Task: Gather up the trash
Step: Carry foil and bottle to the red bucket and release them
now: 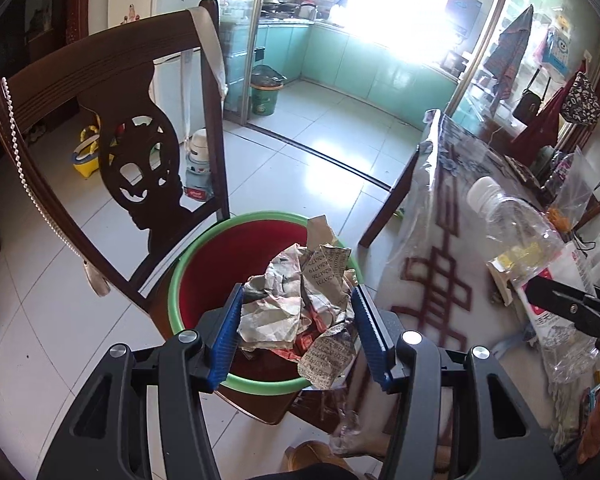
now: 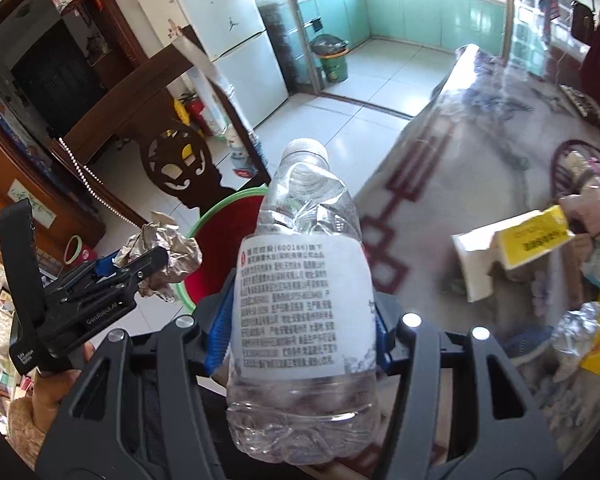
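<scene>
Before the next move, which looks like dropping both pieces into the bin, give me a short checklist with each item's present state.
1. Left gripper holds the crumpled newspaper: ok, the blue pads press on both sides of it.
2. Newspaper over the red bin opening: ok in the left wrist view.
3. Right gripper holds the plastic bottle: ok, gripped at the label, cap pointing away.
4. Bottle over the bin: not ok, the bin shows beyond and to the left of the bottle in the right wrist view.
5. Room in the bin: ok, red inside wall shows bare; the bottom is hidden.
6. Chair back clear of the drop: ok, it stands behind the bin.
</scene>
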Demonstrator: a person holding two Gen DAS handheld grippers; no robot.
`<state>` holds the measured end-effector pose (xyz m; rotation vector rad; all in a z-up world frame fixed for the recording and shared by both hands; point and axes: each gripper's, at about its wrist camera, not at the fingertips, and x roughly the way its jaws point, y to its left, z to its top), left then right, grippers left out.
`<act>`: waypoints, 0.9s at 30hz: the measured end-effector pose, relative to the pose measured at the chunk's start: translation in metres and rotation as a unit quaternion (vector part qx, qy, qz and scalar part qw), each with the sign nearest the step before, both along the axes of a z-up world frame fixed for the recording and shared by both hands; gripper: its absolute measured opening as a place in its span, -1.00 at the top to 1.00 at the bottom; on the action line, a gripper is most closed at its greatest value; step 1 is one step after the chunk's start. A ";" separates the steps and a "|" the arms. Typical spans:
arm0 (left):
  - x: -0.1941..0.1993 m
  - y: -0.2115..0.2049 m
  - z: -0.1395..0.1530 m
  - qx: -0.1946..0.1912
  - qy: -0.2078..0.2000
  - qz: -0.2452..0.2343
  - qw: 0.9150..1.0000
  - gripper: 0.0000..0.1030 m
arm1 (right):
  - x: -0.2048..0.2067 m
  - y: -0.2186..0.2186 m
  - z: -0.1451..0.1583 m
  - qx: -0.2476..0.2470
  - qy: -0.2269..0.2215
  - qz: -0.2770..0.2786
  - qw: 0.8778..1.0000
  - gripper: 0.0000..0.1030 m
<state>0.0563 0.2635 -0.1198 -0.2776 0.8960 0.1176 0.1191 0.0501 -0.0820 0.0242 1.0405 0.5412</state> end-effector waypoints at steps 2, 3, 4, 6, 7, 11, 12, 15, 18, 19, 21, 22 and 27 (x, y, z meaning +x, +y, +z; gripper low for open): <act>0.003 0.003 -0.003 0.003 0.004 0.006 1.000 0.01 | 0.005 0.012 -0.007 -0.003 0.008 0.009 1.000 -0.05; 0.005 0.005 -0.006 0.003 0.008 0.008 1.000 0.01 | 0.007 0.020 -0.012 -0.007 0.012 0.015 1.000 -0.05; 0.006 0.007 -0.008 0.004 0.011 0.011 1.000 0.01 | 0.009 0.027 -0.016 -0.011 0.015 0.022 1.000 -0.05; 0.009 0.010 -0.013 0.006 0.020 0.016 1.000 0.01 | 0.011 0.038 -0.021 -0.019 0.020 0.032 0.999 -0.05; 0.011 0.011 -0.015 0.006 0.023 0.018 1.000 0.01 | 0.012 0.043 -0.022 -0.022 0.020 0.037 0.999 -0.05; 0.019 0.018 -0.024 -0.005 0.039 0.025 0.999 0.00 | 0.016 0.057 -0.030 -0.029 0.027 0.048 0.998 -0.05; 0.021 0.020 -0.025 -0.008 0.040 0.027 0.999 0.00 | 0.018 0.060 -0.032 -0.031 0.030 0.051 0.998 -0.05; 0.026 0.023 -0.025 -0.005 0.041 0.033 0.999 -0.16 | 0.021 0.065 -0.033 -0.034 0.028 0.057 0.997 -0.16; 0.027 0.023 -0.023 -0.002 0.035 0.039 0.999 -0.52 | 0.017 0.061 -0.024 -0.037 0.000 0.057 0.998 -0.88; 0.025 0.022 -0.022 -0.001 0.032 0.041 0.999 -0.56 | 0.014 0.059 -0.020 -0.036 -0.012 0.058 0.998 -0.91; 0.024 0.021 -0.021 -0.001 0.028 0.044 0.999 -0.57 | 0.011 0.056 -0.013 -0.039 -0.026 0.061 0.997 -0.91; 0.022 0.020 -0.020 -0.003 0.028 0.045 0.999 -0.57 | 0.010 0.053 -0.011 -0.040 -0.028 0.063 0.997 -0.91; 0.015 0.000 -0.012 0.014 0.015 0.025 0.999 -0.69 | -0.011 0.020 0.013 -0.037 -0.088 0.044 0.994 -0.91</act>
